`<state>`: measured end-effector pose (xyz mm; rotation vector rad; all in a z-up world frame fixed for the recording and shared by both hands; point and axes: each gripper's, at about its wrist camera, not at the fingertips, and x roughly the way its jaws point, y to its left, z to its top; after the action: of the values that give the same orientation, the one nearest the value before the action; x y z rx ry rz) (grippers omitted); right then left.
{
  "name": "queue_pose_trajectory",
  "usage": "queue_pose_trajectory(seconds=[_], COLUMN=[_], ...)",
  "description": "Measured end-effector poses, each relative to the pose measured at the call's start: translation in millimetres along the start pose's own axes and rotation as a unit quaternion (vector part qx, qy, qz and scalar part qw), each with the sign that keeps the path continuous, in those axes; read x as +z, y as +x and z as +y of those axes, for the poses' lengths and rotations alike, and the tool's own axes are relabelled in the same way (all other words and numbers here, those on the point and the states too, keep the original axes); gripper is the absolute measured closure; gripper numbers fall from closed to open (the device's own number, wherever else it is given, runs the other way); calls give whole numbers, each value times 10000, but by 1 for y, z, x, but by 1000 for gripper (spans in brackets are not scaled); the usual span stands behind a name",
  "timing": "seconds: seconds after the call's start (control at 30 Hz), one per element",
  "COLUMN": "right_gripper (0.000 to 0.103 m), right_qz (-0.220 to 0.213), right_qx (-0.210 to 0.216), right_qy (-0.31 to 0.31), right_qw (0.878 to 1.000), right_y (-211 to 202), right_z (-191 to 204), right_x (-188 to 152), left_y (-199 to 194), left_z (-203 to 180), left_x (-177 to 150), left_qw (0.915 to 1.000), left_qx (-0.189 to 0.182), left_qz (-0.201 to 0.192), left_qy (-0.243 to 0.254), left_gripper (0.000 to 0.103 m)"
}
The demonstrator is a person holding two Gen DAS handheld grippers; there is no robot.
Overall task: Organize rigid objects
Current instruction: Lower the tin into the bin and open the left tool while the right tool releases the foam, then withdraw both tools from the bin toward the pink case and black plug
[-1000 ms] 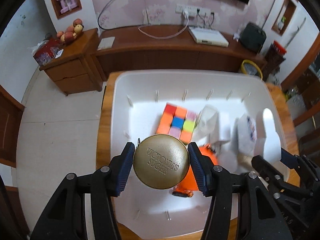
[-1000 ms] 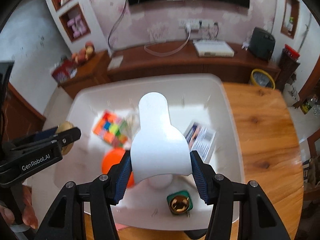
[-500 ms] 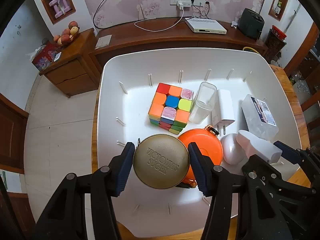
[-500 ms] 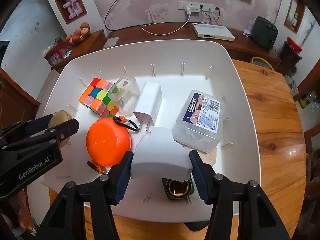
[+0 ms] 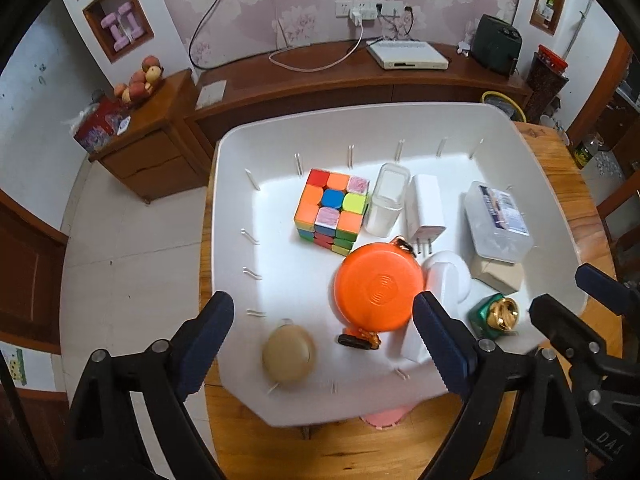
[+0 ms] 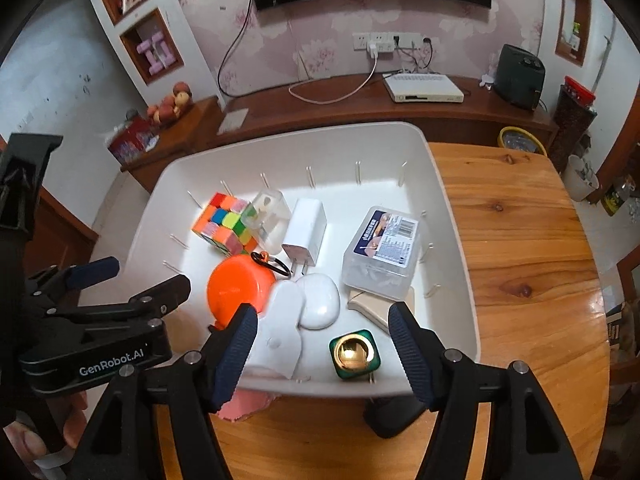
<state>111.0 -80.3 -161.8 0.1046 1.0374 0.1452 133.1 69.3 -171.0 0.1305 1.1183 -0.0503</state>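
Observation:
A white tray (image 5: 224, 208) on the wooden table holds the objects. My left gripper (image 5: 324, 344) is open and empty above the tray's front edge; the round gold tin (image 5: 288, 354) lies in the tray between its fingers. My right gripper (image 6: 324, 346) is open and empty; the white curved piece (image 6: 282, 328) lies in the tray by its left finger. Also in the tray: a colour cube (image 5: 332, 210), an orange round case (image 5: 378, 286), a white charger (image 6: 304, 228), a clear small box (image 6: 268, 216), a labelled plastic box (image 6: 384, 246) and a green-and-gold bottle (image 6: 354, 354).
The white oval case (image 6: 320, 300) and a tan block (image 6: 378, 306) lie mid-tray. A pink thing (image 6: 244, 402) sticks out under the tray's front edge. Bare wooden tabletop (image 6: 520, 260) lies right of the tray. A wooden sideboard (image 5: 360, 76) stands behind.
Both grippers have opened and pulled back. The gold tin left the left gripper and lies in the tray; the white curved piece left the right gripper and lies beside the orange case.

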Motion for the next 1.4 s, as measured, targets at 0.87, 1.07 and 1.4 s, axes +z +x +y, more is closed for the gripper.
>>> queue_pose_trajectory(seconds=[0.87,1.07,1.4], right_gripper=[28,28,28], right_qz=[-628,-397,-232], right_qx=[-193,-269,-103], right_qy=[274,98,-632], right_qw=[9975,9988,9977], right_y=[-113,-99,-69], right_z=[-75,-81,-63], right_x=[-73,-95,-111], left_y=[-120,-107,-66], left_z=[-27,-22,-21], left_x=[-69,-94,-124], left_qw=[9933,9960,9987], left_qx=[274,317,327], left_qz=[-1014,-735,-279], left_qy=[488,393,273], left_gripper=[4,4,4])
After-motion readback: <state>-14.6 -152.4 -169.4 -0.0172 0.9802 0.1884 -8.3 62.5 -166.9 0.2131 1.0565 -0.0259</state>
